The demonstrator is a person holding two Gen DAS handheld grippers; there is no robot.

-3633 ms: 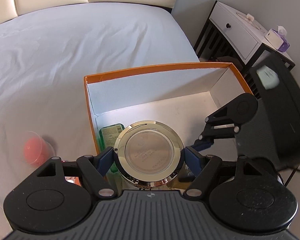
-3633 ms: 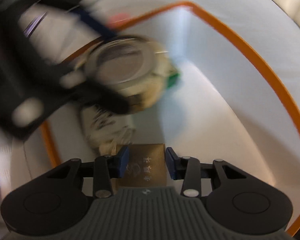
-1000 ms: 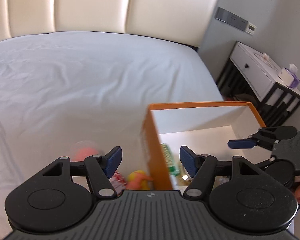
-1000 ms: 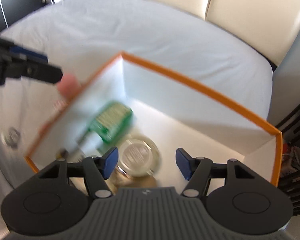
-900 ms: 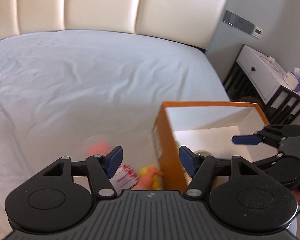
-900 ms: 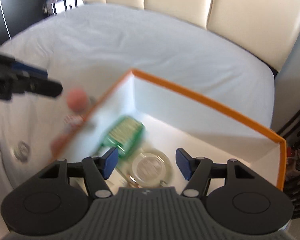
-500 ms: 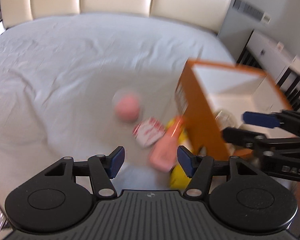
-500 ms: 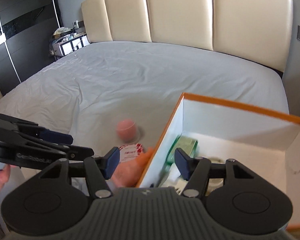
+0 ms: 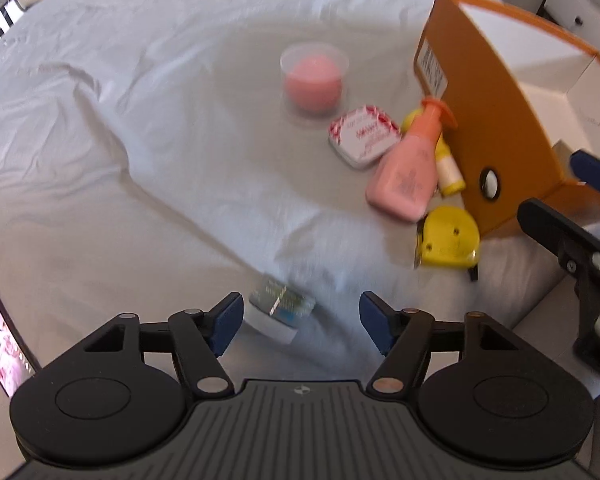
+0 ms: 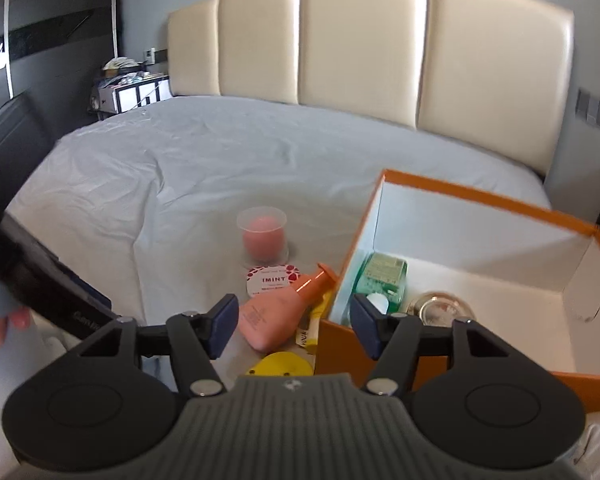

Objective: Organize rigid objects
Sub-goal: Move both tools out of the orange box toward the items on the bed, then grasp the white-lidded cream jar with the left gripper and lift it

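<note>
While the left gripper point(image 9: 301, 318) hangs low over the bed point(image 9: 140, 128), its jaws stand wide apart and hold nothing. Just ahead of them lies a small blurred packet point(image 9: 280, 307) on the sheet, too smeared to name; it looks light and flat, likely to slide on the cloth, so I would pinch it across its short sides. Farther off sit the pink cup point(image 9: 314, 76), the mint tin point(image 9: 363, 136), the pink pump bottle point(image 9: 410, 168) and the yellow tape measure point(image 9: 448, 240), the last three crowded beside the outer wall of the orange box point(image 9: 496, 128). The tape measure seems the heaviest and hardest; its flat faces offer the surest hold.

From the right wrist camera, the right gripper point(image 10: 293, 328) also has its jaws spread, empty, hovering above the near corner of the orange box point(image 10: 480, 200). Inside lie a green bottle point(image 10: 382, 278) and a shiny round tin point(image 10: 440, 306). The pink pump bottle point(image 10: 280, 316) lies on its side right against the box; smooth plastic, probably slippery, so gripping across the body is safer than the thin neck. The pink cup point(image 10: 262, 236) looks thin-walled and would buckle under a hard squeeze.
</note>
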